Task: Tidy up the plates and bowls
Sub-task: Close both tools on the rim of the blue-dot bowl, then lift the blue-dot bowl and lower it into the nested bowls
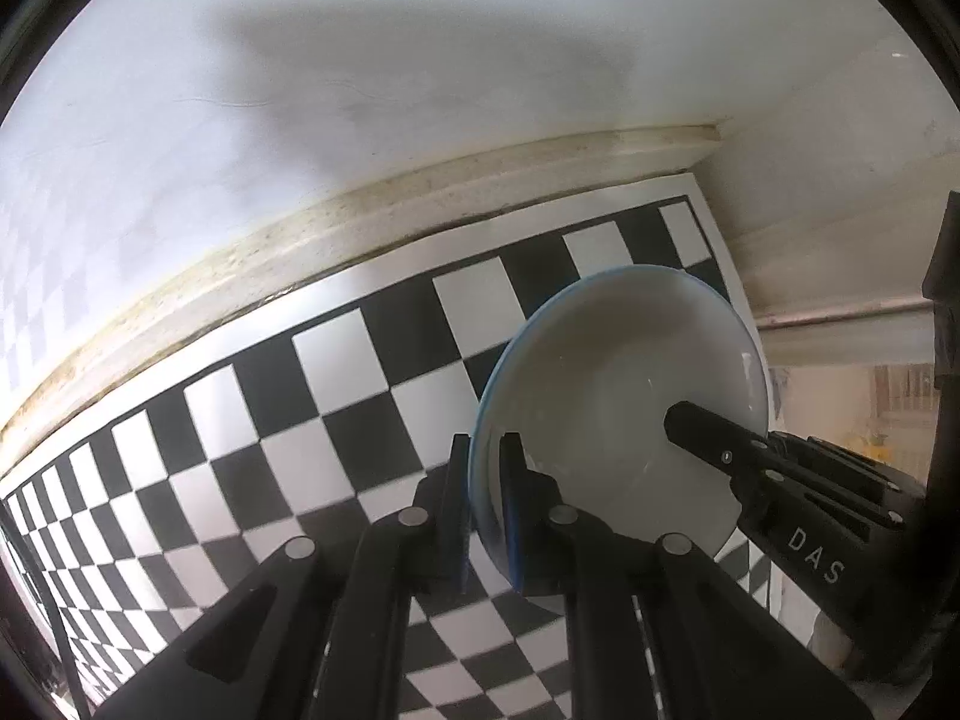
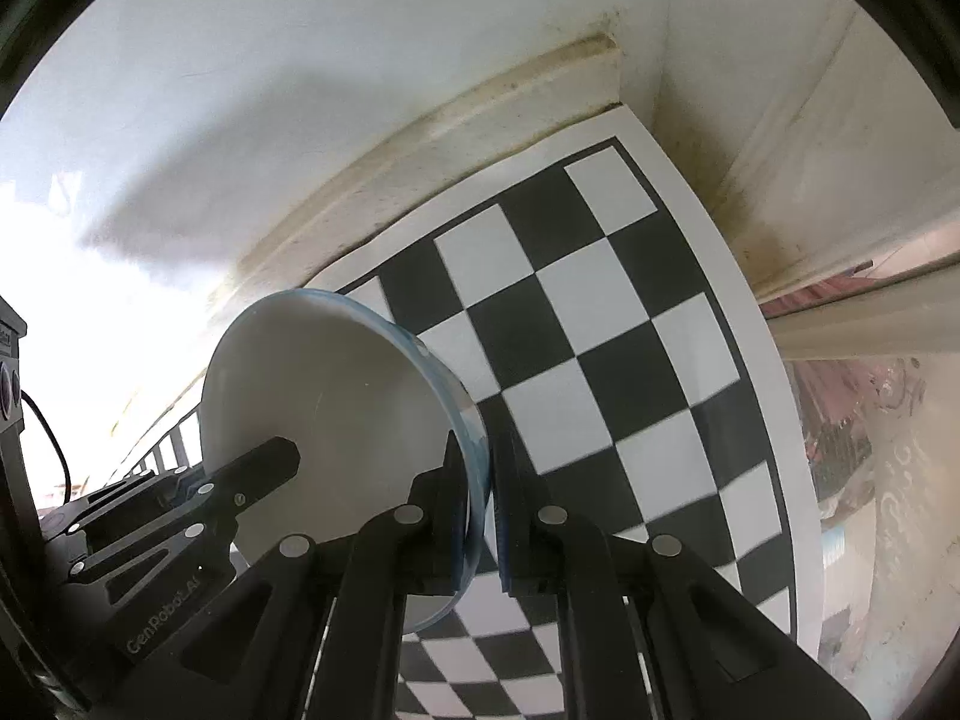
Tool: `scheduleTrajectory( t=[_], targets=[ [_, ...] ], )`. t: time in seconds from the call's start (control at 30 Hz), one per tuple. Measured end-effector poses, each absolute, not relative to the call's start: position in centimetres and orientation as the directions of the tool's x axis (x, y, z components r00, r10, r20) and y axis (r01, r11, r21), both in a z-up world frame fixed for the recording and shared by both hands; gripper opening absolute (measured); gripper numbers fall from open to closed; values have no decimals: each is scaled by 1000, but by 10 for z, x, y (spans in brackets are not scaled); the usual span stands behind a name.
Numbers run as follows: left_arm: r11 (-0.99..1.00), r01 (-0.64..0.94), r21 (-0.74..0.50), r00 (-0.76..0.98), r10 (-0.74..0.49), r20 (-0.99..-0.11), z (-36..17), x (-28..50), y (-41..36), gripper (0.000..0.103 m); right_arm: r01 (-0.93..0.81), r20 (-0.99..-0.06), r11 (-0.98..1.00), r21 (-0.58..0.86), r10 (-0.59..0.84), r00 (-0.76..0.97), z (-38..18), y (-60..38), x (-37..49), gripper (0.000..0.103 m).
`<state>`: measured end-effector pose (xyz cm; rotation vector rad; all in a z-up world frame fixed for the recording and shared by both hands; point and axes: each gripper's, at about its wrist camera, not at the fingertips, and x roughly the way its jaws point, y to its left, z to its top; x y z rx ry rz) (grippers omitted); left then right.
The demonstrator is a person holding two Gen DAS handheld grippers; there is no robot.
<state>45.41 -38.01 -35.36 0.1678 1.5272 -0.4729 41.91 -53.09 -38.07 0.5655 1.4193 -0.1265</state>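
So both grippers had clamped onto the same bowl (image 1: 606, 396), one on each side of the rim. The left gripper (image 1: 487, 504) pinched the near-left edge, the right gripper (image 2: 480, 516) had the opposite edge, with one finger inside and one outside on each. The bowl sat over the checkerboard mat (image 1: 312, 396), toward its far right corner by the wall (image 1: 420, 90), and looked slightly lifted, though I couldn't tell for sure. My guess is the two-sided grip was there to keep it level while carrying.
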Motion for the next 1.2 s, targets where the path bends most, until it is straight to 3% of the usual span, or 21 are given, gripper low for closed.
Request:
scheduleTrajectory(
  t=[0.53,1.2],
  targets=[
    [886,429,-177,36,-212,-977,-286,377,-337,7,353,-935,872,338,267,235,-319,-493,344,9],
    [889,415,-192,-15,-204,-979,-268,249,-254,7,279,-940,903,327,282,190,-301,-417,213,9]
  ],
)
